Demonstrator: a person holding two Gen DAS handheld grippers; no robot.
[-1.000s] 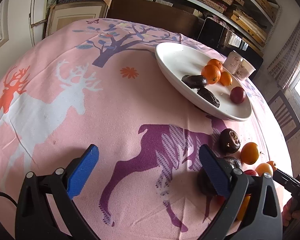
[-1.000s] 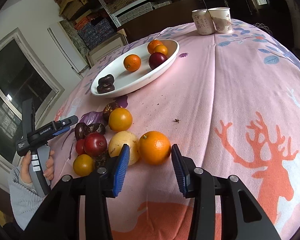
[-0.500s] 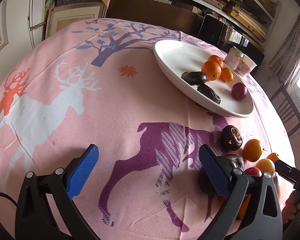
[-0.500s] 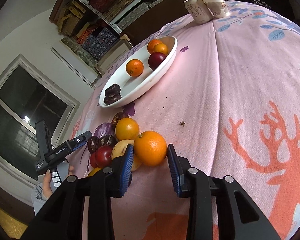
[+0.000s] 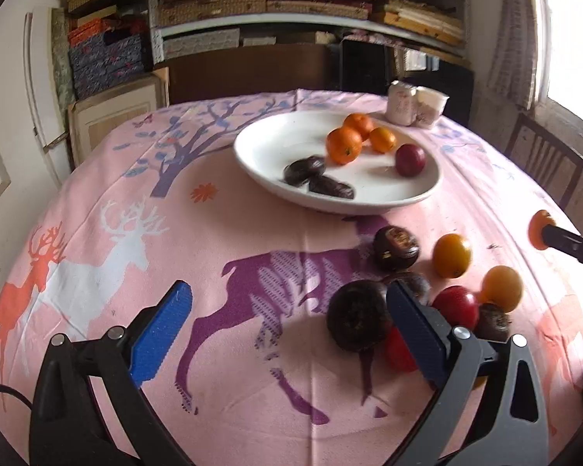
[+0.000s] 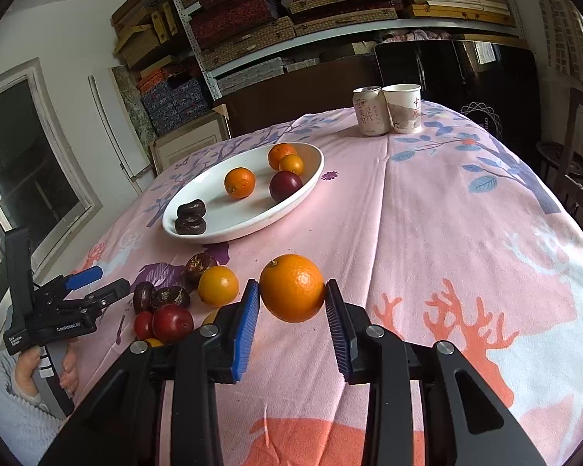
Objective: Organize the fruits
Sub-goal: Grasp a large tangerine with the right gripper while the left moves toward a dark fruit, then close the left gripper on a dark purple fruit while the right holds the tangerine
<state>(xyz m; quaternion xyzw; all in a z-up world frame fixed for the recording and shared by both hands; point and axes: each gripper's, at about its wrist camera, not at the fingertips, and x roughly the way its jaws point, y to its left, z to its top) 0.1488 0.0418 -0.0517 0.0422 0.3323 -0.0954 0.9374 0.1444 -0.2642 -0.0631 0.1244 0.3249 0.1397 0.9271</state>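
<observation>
**Orange gripped, plate is next**

Pink deer-print cloth covers the counter point(image 6: 427, 233), with crowded shelves behind it. At lower centre of the right wrist view, the orange point(image 6: 292, 288) sits clamped between the blue pads of the right gripper point(image 6: 292, 322), one pad on each side. It looks lifted just clear of the cloth, though the angle makes that hard to confirm.

The step in hand, as I read it, is carrying this orange to the white plate point(image 6: 198, 190), which lies toward the upper left of that view and already holds three oranges, a plum and two dark fruits. The next move calls for a steady carry up and left, over the loose heap of fruit point(image 6: 175, 303) at lower left, then a gentle release on the bare middle of the plate.

In the left wrist view the left gripper point(image 5: 287, 330) has its fingers wide apart and holds nothing; a dark round fruit point(image 5: 355, 318) lies just beside its right finger.
</observation>
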